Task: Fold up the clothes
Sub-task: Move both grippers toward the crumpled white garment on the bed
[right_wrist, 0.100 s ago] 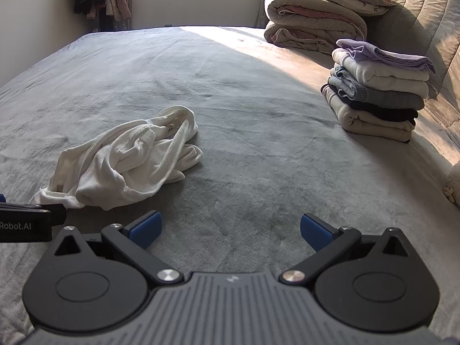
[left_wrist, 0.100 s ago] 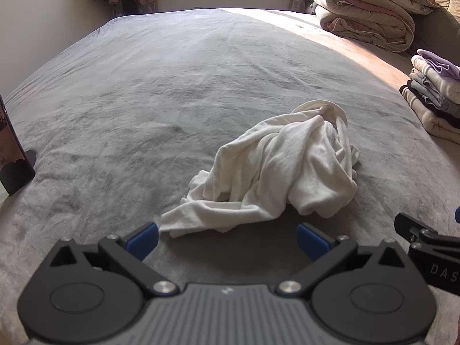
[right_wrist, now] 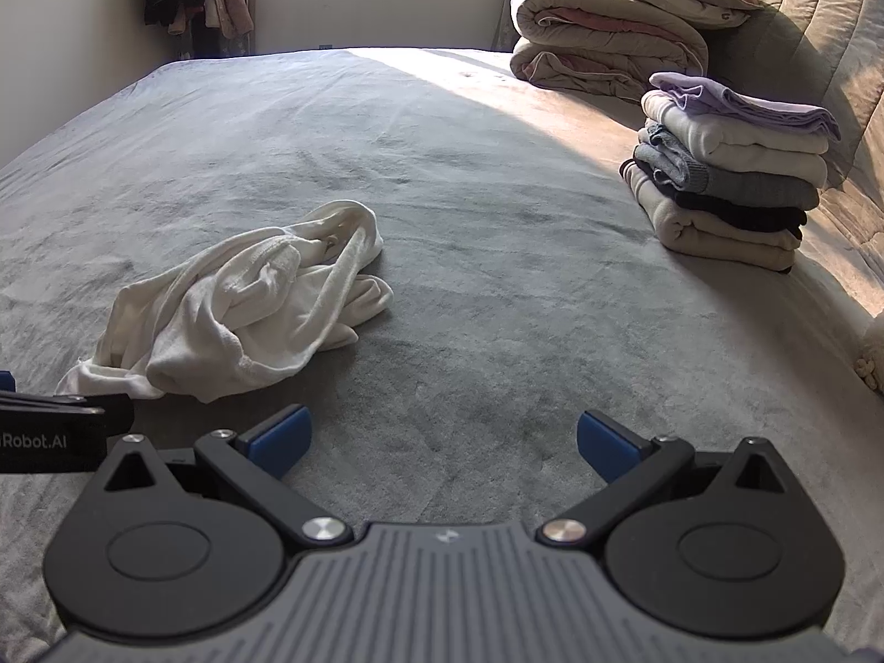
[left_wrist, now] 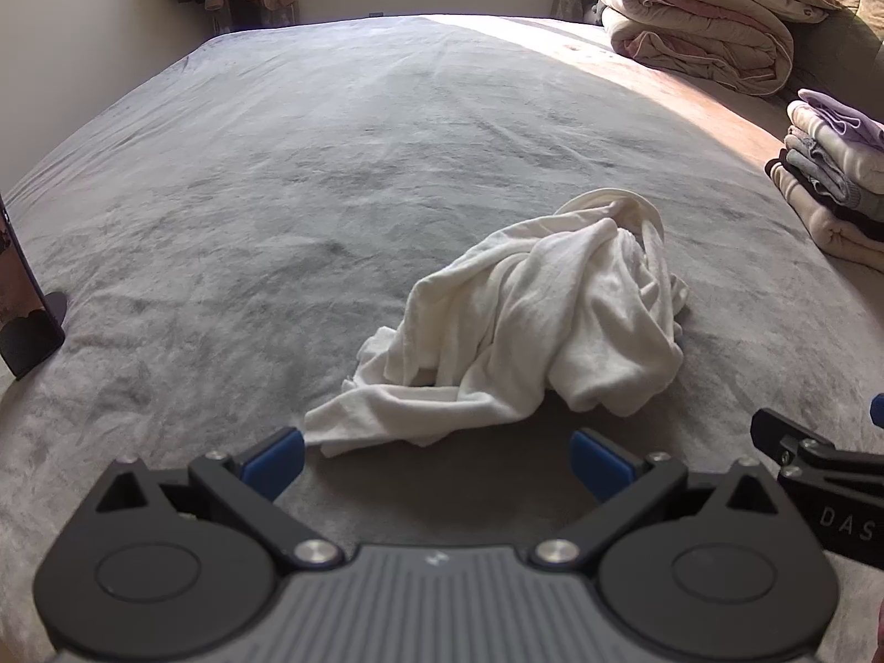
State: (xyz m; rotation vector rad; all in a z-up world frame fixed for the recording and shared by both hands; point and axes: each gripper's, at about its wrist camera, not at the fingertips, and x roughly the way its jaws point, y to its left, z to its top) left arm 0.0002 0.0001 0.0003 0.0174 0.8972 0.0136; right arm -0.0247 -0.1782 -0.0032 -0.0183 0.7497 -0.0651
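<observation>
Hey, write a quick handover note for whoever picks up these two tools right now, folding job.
Left tool: open, empty, low over the grey plush bed cover, its left blue pad at the nearest edge of the crumpled white cotton garment.
Right tool: open, empty, over bare cover to the right of the garment.
Done: a stack of folded clothes, lilac piece on top, stands at the far right near the folded quilts.
Left: the white garment is still bunched; spread it, fold it, add it to the stack.

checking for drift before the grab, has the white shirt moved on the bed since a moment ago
No. The crumpled white shirt lies in the same spot, at the same offset from the folded stack in the right wrist view.
</observation>
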